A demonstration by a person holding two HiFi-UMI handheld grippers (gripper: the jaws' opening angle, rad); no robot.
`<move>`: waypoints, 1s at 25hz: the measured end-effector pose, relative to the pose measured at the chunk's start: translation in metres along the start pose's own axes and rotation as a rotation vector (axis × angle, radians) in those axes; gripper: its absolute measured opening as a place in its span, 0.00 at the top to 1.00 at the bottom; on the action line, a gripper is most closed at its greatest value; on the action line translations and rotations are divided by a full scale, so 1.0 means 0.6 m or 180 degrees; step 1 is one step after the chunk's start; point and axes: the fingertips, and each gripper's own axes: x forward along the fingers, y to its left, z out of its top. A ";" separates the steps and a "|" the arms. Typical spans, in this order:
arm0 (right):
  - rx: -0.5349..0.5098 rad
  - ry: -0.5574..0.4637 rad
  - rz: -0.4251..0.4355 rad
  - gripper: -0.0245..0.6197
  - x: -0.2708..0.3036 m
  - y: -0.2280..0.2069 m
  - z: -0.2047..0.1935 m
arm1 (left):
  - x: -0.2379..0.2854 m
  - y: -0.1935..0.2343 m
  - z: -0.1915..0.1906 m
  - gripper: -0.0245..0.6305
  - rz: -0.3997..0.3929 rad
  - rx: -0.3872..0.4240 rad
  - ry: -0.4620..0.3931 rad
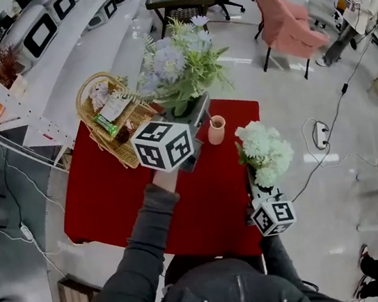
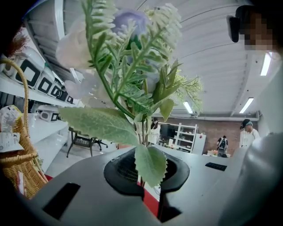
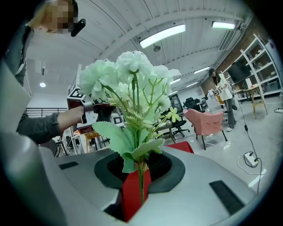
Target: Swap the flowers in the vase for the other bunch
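Left hand-held gripper (image 2: pixel 146 180) pinches purple bunch (image 1: pixel 179 64) low on stems, blooms above.

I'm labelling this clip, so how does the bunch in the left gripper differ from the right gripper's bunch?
Colour: the left gripper holds a purple bunch, the right gripper a white bunch. Spread: the purple bunch is broader, with ferny sprigs; the white bunch is compact. Both stand upright, stems pinched in the jaws, outside the vase.
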 end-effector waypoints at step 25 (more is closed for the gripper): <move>0.0027 0.0060 0.0040 0.84 0.008 -0.012 -0.009 | 0.068 0.034 -0.116 0.91 0.0025 -0.0056 0.0307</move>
